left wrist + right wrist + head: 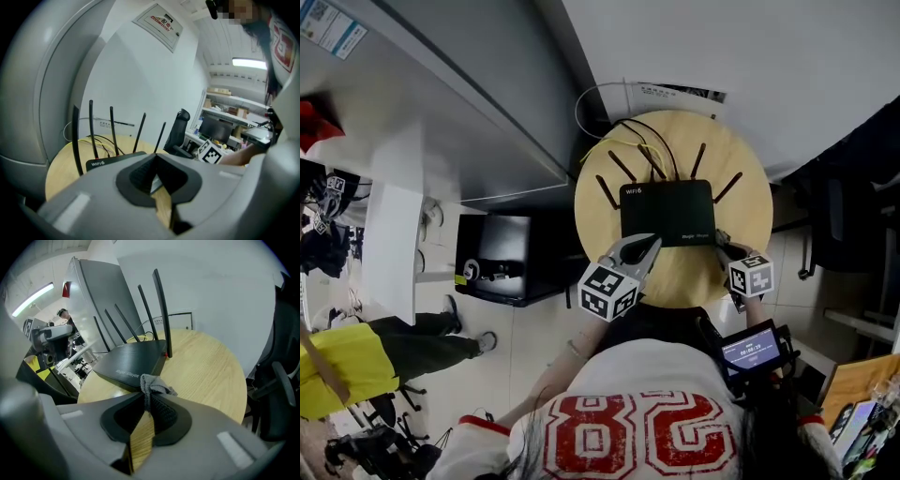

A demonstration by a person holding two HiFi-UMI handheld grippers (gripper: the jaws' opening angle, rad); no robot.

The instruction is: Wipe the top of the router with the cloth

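Grey cloth (152, 384) is pinched in the right gripper (146, 398), whose jaws are pressed together on a small bunch of it, so a short tuft sticks out past the tips toward the router (133, 363). The tuft sits just at the router's front right corner, and I cannot tell if it touches the casing. I judge that the wiping has not really begun, since the cloth is at the edge and not on the flat top. The black router lies flat in the middle of the round wooden table (750, 187), with its front edge toward the person. The left gripper (649, 246) has its jaws closed with nothing between them. It hovers at the front edge near the left corner, probably to keep the box from sliding when the cloth is pushed. At the far edge the antennas (698, 159) stand up in a row, and cables (649, 141) run behind them; together they limit how far back a stroke can go. An office chair (276, 380) stands beside the table, away from the work.
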